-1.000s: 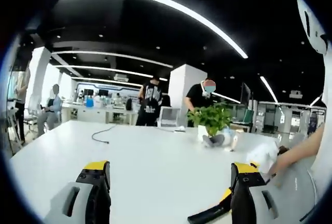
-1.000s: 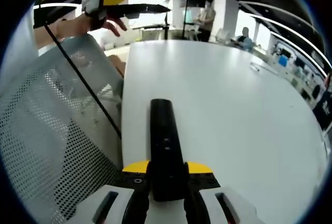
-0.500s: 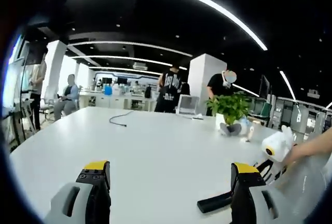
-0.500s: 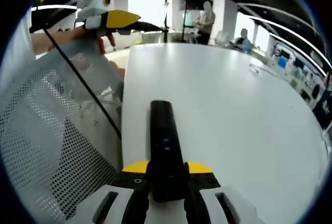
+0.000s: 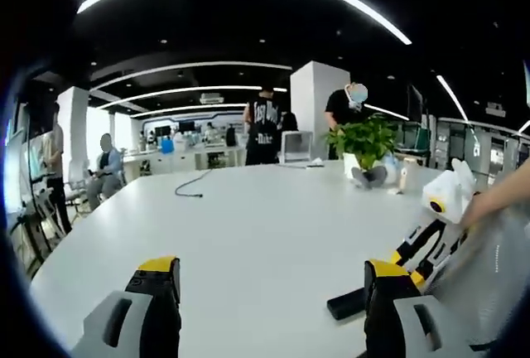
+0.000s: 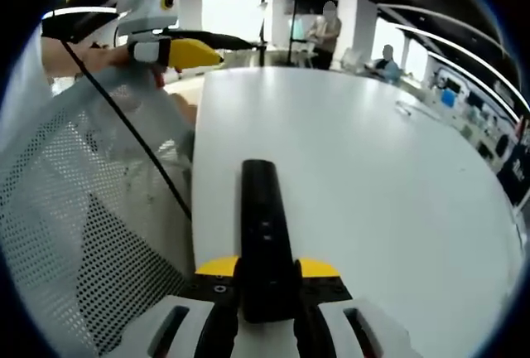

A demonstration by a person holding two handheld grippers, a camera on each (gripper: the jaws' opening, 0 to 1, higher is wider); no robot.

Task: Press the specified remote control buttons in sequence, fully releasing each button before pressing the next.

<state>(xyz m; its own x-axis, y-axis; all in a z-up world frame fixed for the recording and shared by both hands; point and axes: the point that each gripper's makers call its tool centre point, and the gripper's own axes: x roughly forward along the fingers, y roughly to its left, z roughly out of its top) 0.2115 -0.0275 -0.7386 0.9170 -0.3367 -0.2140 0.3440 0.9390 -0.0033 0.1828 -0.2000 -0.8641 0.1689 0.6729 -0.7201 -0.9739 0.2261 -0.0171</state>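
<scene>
A: Where is the slim black plastic remote control [image 6: 263, 234]?

B: In the right gripper view it lies lengthwise between the jaws of the right hand-held gripper [image 6: 267, 292], which are clenched on its near end. Its far end points out over the broad white worktop [image 6: 373, 176]. In the left gripper view the same remote [image 5: 346, 302] shows as a dark bar low on the right, just beside that view's own right jaw.

A: And the left hand-held gripper [image 5: 269, 287]?

B: Released. Its two yellow-tipped jaws stand wide apart with nothing between them, above the bare worktop [image 5: 248, 225]. In the right gripper view it comes in at the upper left [image 6: 203, 50], off the worktop's edge, with a black cable running down from it across a white perforated mesh surface [image 6: 74, 209].

A: Anything else on the worktop?

B: A green potted plant [image 5: 364, 144] near the far edge and a thin black cable [image 5: 192, 186] well apart from it. People stand and sit beyond, too small to tell more.
</scene>
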